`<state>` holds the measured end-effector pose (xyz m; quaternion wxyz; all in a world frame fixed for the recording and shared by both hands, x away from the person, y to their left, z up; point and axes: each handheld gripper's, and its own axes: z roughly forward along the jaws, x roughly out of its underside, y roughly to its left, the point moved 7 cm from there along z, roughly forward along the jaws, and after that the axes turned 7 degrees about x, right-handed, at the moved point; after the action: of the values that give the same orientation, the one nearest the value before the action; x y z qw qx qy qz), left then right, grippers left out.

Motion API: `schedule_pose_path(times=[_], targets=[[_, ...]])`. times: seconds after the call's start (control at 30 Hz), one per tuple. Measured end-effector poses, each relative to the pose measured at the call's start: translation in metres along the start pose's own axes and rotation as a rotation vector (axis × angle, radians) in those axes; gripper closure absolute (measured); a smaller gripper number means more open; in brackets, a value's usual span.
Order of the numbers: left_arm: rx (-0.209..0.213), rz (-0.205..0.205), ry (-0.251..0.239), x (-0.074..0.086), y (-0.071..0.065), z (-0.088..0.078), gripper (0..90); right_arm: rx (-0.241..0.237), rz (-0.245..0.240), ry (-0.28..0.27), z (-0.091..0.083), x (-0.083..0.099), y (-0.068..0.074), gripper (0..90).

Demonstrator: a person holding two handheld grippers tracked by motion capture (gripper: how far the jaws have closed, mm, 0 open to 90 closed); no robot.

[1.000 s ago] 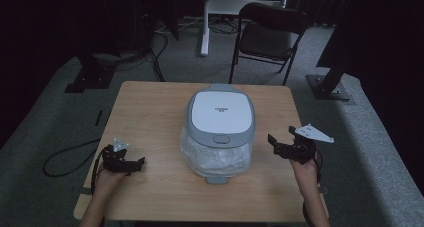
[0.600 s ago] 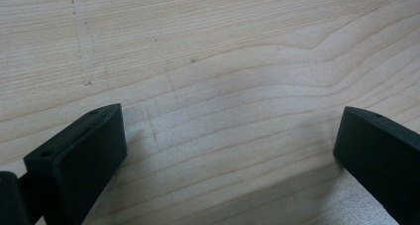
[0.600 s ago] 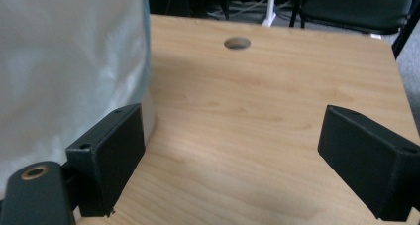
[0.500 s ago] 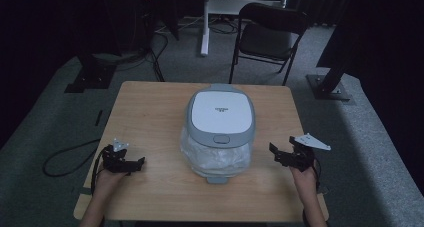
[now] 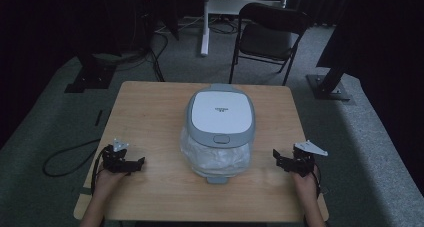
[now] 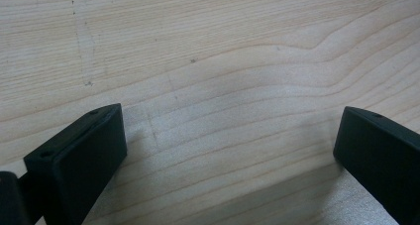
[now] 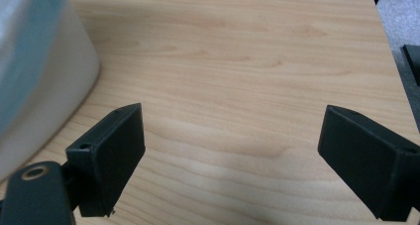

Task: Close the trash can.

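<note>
At the table's middle sits the white bin, long axis running away from me, latch end toward my side. My left gripper and right gripper flank it, well apart, jaws spread wide, holding nothing.

We count one wooden table. On it stands one white-and-grey lidded appliance, with one clear plastic wrap around its lower body. We count two handheld grippers: one left gripper and one right gripper, each with two black jaws standing wide apart, four jaws in total. Two forearms enter from the bottom edge. Behind the table we count one black folding chair and one white stand post.
</note>
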<state>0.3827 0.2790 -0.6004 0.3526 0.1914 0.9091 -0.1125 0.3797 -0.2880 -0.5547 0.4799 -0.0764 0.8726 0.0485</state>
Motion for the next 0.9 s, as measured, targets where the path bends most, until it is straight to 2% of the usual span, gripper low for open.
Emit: schedule_pose_path(times=[0.13, 0.2, 0.3, 0.4, 0.47, 0.6, 0.7, 0.77, 0.83, 0.9], targets=[[0.0, 0.0, 0.0, 0.0, 0.0, 0.0, 0.7, 0.025, 0.01, 0.02, 0.003, 0.009, -0.006, 10.4], [0.0, 0.0, 0.0, 0.0, 0.0, 0.0, 0.7, 0.056, 0.029, 0.032, 0.005, 0.014, -0.009, 10.4], [-0.004, -0.003, -0.001, 0.0, 0.0, 0.0, 0.7, 0.075, 0.05, 0.042, 0.007, 0.02, -0.013, 10.4], [-0.004, -0.003, -0.001, 0.0, 0.0, 0.0, 0.7, 0.097, 0.047, 0.06, 0.01, 0.024, -0.015, 10.4], [-0.003, -0.003, -0.001, 0.0, 0.0, 0.0, 0.7, 0.109, 0.062, 0.093, 0.012, 0.029, -0.016, 10.4], [-0.005, -0.005, 0.0, 0.0, 0.0, 0.0, 0.7, 0.138, 0.064, 0.113, 0.015, 0.033, -0.019, 10.4], [-0.005, -0.005, 0.0, 0.0, 0.0, 0.0, 0.7, 0.18, 0.064, 0.139, 0.016, 0.038, -0.024, 10.4], [-0.006, -0.004, 0.0, 0.001, -0.001, -0.001, 0.7, 0.217, 0.085, 0.151, 0.017, 0.041, -0.029, 10.4], [-0.008, -0.005, 0.0, 0.001, -0.001, -0.001, 0.7, 0.22, 0.115, 0.147, 0.015, 0.041, -0.032, 10.4], [-0.009, -0.008, 0.0, 0.002, -0.001, -0.001, 0.7, 0.234, 0.118, 0.147, 0.015, 0.042, -0.034, 10.4]])
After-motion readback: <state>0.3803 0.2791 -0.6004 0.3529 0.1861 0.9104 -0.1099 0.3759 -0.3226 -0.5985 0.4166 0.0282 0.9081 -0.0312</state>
